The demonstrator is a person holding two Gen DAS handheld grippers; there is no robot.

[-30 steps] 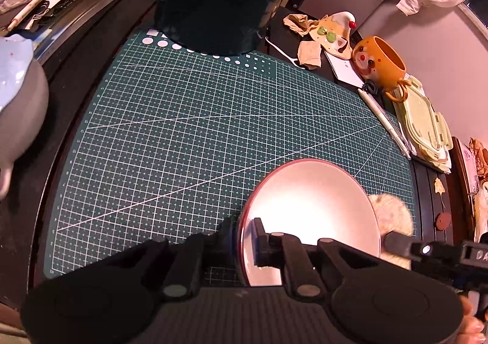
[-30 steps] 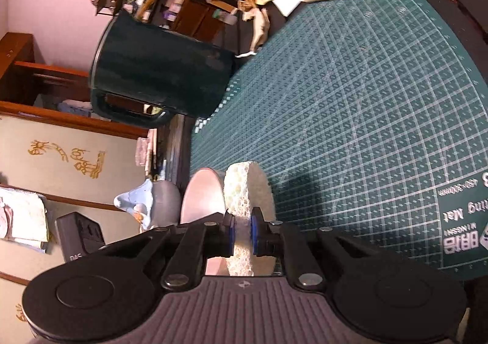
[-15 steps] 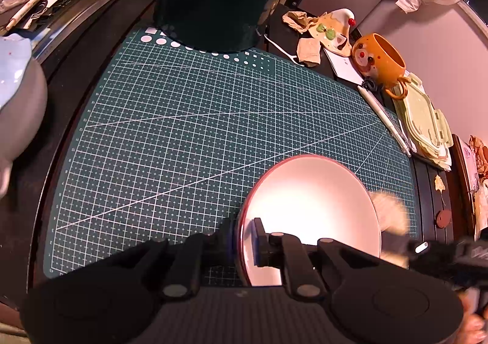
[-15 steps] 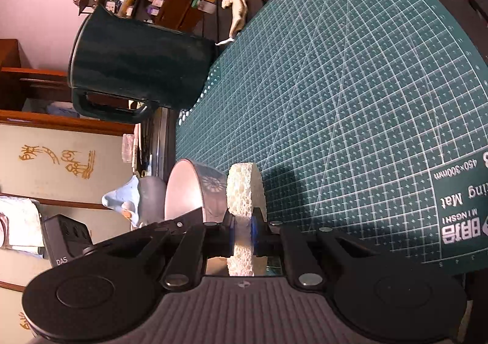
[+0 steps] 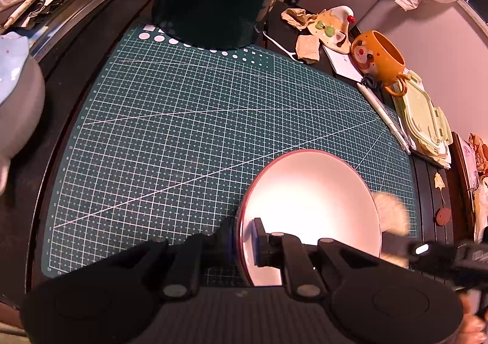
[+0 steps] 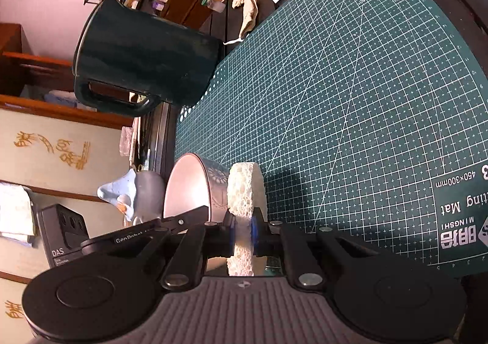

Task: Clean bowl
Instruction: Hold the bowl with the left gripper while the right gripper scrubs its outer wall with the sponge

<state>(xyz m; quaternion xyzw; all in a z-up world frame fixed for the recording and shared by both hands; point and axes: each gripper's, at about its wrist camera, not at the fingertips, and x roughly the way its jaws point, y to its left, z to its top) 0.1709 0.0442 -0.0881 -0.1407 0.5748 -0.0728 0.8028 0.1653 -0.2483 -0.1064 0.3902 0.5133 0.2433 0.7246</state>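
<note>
The left tool (image 5: 245, 245) pinches the near rim of the bowl (image 5: 311, 207), one finger inside and one outside, and holds it tipped on edge above the green cutting mat (image 5: 198, 130) on the counter. The right tool (image 6: 243, 234) is pressed together on a round white sponge (image 6: 245, 188), which sits just ahead of its fingertips.

What has changed is the sponge's place against the bowl. A second ago the right wrist view showed the sponge covering most of the bowl's outer wall; now the bowl stands further clear to the left of the tool, its patterned outside and pale inside both showing, with the sponge against the outer wall near the base. In the left wrist view the sponge is a blurred patch at the bowl's far right edge, so contact there is probable rather than certain.

That suggests the wiping stroke is travelling around the outside. The left tool's grip on the rim looks unchanged from the earlier frames.
</note>
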